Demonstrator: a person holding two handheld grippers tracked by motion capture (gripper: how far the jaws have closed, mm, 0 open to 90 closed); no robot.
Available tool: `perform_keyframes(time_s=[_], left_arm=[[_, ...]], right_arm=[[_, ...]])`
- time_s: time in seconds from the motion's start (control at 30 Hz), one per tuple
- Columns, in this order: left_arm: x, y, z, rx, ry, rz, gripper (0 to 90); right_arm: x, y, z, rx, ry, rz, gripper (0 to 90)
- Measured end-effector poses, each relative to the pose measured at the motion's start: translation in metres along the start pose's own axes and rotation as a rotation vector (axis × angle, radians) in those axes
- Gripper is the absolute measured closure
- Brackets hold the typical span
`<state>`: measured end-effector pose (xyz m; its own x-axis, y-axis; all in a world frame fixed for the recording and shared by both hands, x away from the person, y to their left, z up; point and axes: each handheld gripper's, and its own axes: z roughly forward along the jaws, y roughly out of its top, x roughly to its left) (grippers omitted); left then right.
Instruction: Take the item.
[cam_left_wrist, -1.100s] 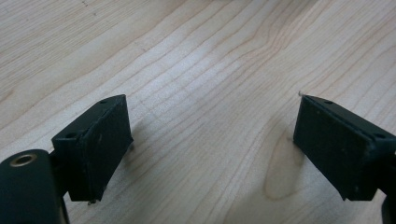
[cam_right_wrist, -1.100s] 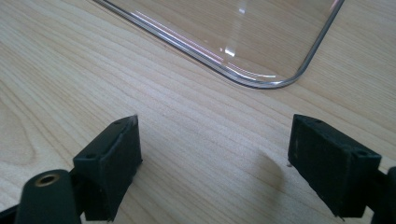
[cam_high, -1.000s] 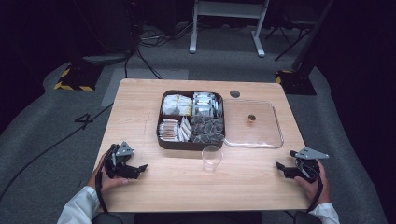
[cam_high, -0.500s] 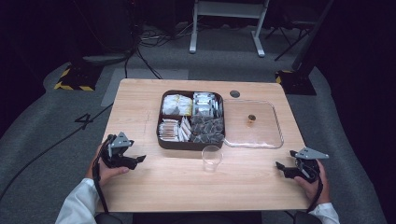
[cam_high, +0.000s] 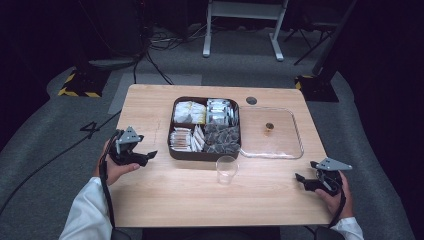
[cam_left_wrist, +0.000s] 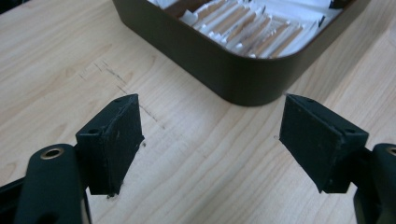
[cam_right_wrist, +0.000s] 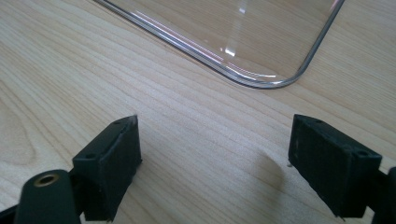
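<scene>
Your left tongs (cam_high: 150, 154) are wide apart just off the box (cam_high: 205, 153), mid-worktop. Come in over the near-left packets (cam_high: 181, 140), not the rim. Right tongs (cam_high: 299, 177) also apart, near right edge.

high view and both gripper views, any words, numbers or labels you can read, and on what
"4" in white, on the grey floor left of the table.
Packets in the dark tray: any print too small to read.
Left gripper, right gripper, clear lid and cup: no text visible.
</scene>
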<state>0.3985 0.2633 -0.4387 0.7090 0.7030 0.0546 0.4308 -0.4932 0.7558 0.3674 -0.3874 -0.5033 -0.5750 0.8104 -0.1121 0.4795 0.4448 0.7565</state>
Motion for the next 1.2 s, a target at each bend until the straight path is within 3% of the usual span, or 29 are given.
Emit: perform_keyframes(time_s=[0.23,0.57,1.2], left_arm=[[0.010,0.014,0.002,-0.031,0.014,0.004,21.3],[0.021,0.045,0.014,-0.063,-0.004,0.008,21.8],[0.028,0.081,0.041,-0.063,-0.020,0.052,24.5]], right_arm=[[0.000,0.000,0.000,-0.001,-0.001,-0.001,17.3],[0.000,0.000,0.000,-0.001,-0.002,-0.001,17.2],[0.000,0.000,0.000,-0.002,-0.002,0.000,17.3]])
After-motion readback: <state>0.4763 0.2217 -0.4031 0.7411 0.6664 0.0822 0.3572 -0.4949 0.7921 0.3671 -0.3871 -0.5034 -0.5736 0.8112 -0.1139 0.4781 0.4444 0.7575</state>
